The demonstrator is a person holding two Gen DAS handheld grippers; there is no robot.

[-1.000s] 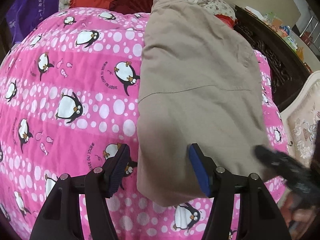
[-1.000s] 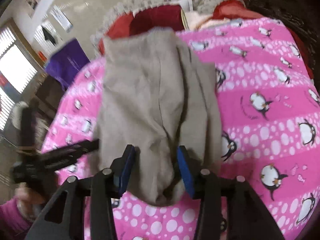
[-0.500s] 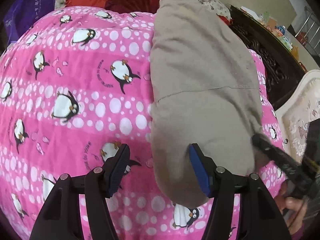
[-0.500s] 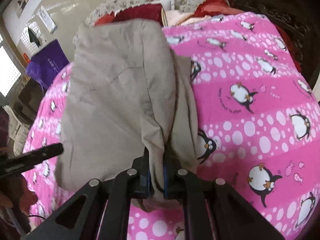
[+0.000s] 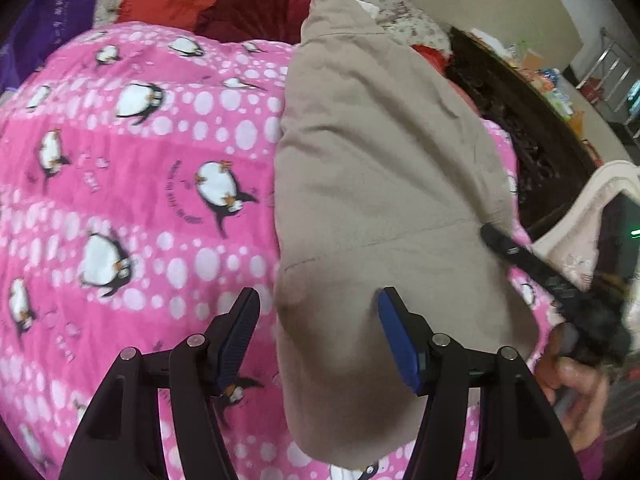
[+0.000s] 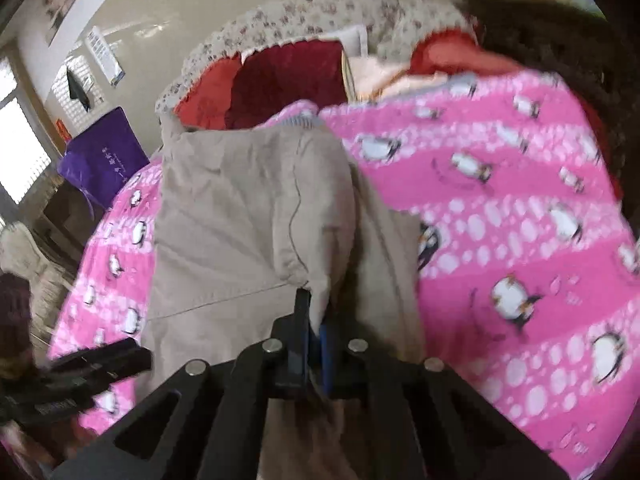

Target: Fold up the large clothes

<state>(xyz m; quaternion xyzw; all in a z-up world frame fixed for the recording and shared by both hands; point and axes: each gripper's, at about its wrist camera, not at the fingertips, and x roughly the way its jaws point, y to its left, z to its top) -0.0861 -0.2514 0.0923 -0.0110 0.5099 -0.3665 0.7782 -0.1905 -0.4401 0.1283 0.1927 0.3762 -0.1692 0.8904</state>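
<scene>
Now that the right claw (image 6: 312, 320) has pinched shut on the near edge of the beige garment (image 5: 380, 184) — a second ago it straddled that edge spread — the fold along the pink quilt (image 5: 132, 184) can begin, while the left claw (image 5: 316, 332) stays spread over the cloth's corner.

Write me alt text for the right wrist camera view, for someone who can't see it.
The right gripper is shut on a lifted fold of a beige fabric garment, which lies lengthwise on a pink penguin-print quilt. Dark red cushions sit at the far end of the bed, and the black tip of the left gripper shows at the lower left.
</scene>
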